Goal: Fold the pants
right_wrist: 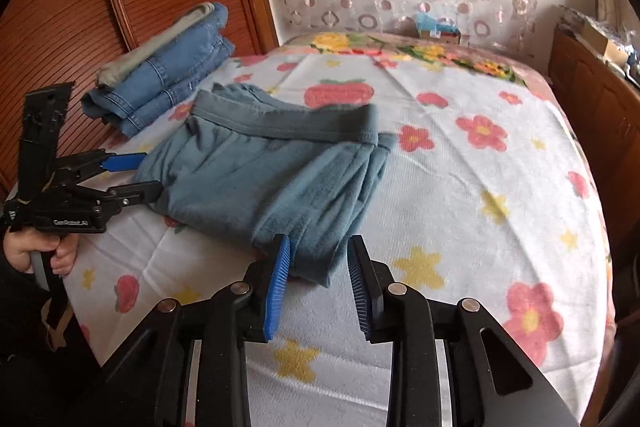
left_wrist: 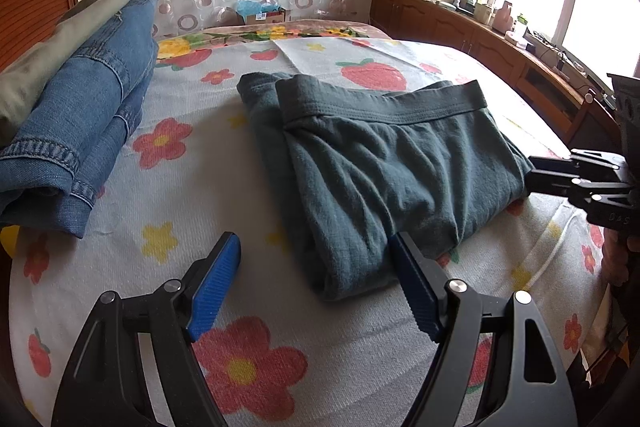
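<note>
Dark teal pants (left_wrist: 376, 163) lie folded on the flowered bed sheet (left_wrist: 200, 155), waistband toward the far side; they also show in the right wrist view (right_wrist: 272, 171). My left gripper (left_wrist: 316, 287) is open at the fold's near left corner, its right finger touching the cloth. In the right wrist view it (right_wrist: 144, 173) sits at the pants' left edge. My right gripper (right_wrist: 318, 283) is open with the fold's near corner between its blue pads (right_wrist: 280, 267). In the left wrist view it (left_wrist: 536, 171) touches the pants' right edge.
A stack of folded jeans with an olive garment on top (left_wrist: 80, 107) lies on the left of the bed, also in the right wrist view (right_wrist: 164, 75). A wooden cabinet (left_wrist: 480, 39) with clutter runs along the right under the window. A patterned curtain hangs behind.
</note>
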The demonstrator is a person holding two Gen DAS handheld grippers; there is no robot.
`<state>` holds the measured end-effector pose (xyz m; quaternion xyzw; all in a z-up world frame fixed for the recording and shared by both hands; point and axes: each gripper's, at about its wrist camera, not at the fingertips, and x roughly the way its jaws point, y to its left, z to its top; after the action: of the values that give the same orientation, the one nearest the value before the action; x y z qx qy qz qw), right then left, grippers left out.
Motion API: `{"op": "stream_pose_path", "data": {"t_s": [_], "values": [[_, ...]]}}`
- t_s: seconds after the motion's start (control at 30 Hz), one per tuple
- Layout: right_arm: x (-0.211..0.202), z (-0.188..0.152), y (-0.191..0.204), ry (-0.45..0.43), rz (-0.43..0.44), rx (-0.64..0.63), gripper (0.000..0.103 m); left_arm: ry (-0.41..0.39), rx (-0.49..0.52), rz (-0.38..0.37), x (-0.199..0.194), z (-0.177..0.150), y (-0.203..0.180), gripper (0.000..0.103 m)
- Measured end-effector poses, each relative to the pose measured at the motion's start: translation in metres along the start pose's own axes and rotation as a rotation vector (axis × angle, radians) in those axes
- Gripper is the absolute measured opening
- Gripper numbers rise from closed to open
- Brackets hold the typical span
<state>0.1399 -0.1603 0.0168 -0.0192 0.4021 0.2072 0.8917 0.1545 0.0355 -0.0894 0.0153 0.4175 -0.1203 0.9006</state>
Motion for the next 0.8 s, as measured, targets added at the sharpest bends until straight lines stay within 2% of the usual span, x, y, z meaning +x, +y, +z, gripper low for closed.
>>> {"op": "stream_pose_path", "data": {"t_s": [0.1, 0.13, 0.17, 0.23, 0.37, 0.7, 0.8], "values": [[0.004, -0.001, -0.005, 0.017, 0.030, 0.019, 0.029, 0.000, 0.000, 0.000, 0.000, 0.000, -0.001, 0.078], [0.005, 0.000, -0.005, 0.021, 0.035, 0.023, 0.017, 0.000, 0.000, 0.000, 0.000, 0.000, -0.001, 0.078], [0.004, 0.000, -0.006, 0.022, 0.052, 0.027, 0.011, 0.000, 0.001, 0.001, 0.000, 0.000, -0.001, 0.078], [0.001, 0.001, -0.008, 0.013, 0.071, 0.025, 0.005, 0.000, 0.000, 0.000, 0.000, 0.000, 0.000, 0.078], [-0.019, 0.003, -0.010, -0.050, -0.013, 0.010, 0.004, 0.000, 0.001, 0.000, 0.000, 0.000, 0.000, 0.078], [-0.006, 0.000, -0.005, -0.011, -0.013, 0.003, 0.004, -0.005, 0.001, 0.000, 0.000, 0.000, 0.000, 0.078], [-0.003, 0.001, -0.005, -0.002, -0.020, -0.008, 0.004, -0.026, 0.012, -0.007, -0.003, 0.000, -0.003, 0.070]]}}
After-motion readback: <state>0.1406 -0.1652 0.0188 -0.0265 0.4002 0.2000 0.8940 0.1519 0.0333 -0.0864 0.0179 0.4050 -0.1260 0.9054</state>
